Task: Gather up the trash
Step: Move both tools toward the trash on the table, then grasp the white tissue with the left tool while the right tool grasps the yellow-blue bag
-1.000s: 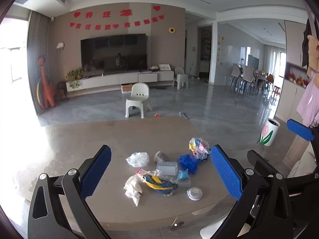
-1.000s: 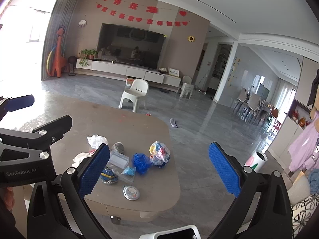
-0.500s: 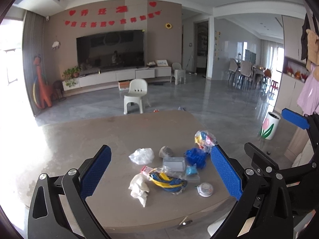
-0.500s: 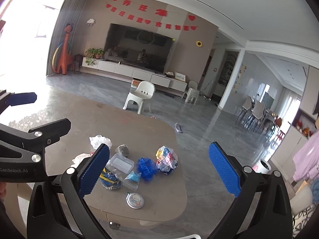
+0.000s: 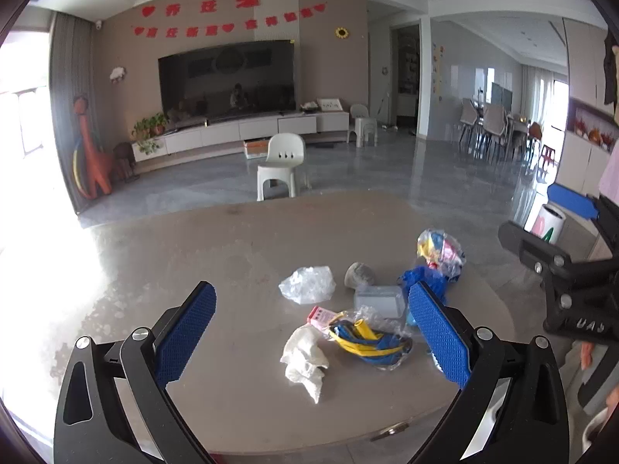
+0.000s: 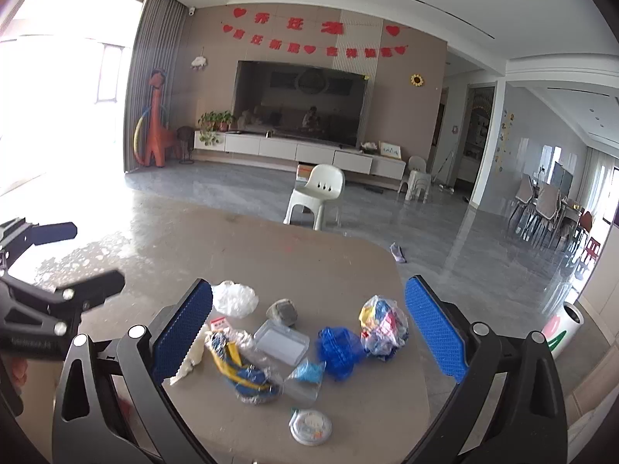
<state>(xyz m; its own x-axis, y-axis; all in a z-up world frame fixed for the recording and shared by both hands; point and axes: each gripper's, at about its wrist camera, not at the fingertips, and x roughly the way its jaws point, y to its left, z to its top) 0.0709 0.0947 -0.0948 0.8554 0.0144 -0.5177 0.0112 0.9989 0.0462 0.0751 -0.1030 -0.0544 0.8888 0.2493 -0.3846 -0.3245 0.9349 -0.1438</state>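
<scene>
A pile of trash lies on the brown table (image 5: 240, 270): a crumpled white tissue (image 5: 303, 359), a clear bag (image 5: 307, 284), a yellow-and-blue wrapper (image 5: 367, 342), a clear plastic tray (image 6: 281, 338), a crumpled blue wrapper (image 6: 338, 350), a colourful bag (image 6: 383, 326), a grey lump (image 6: 282, 311) and a round lid (image 6: 310, 427). My left gripper (image 5: 313, 342) is open above the near side of the pile. My right gripper (image 6: 307, 332) is open above the pile too. Both are empty.
A white bin with a tulip print (image 6: 561, 330) stands on the floor to the right of the table. A white plastic chair (image 5: 280, 168) stands beyond the table's far edge. A TV unit lines the far wall; dining chairs (image 5: 487, 127) are at the far right.
Both grippers have moved forward and lower toward the trash pile, which now looks larger between the fingers. Both stay open.
</scene>
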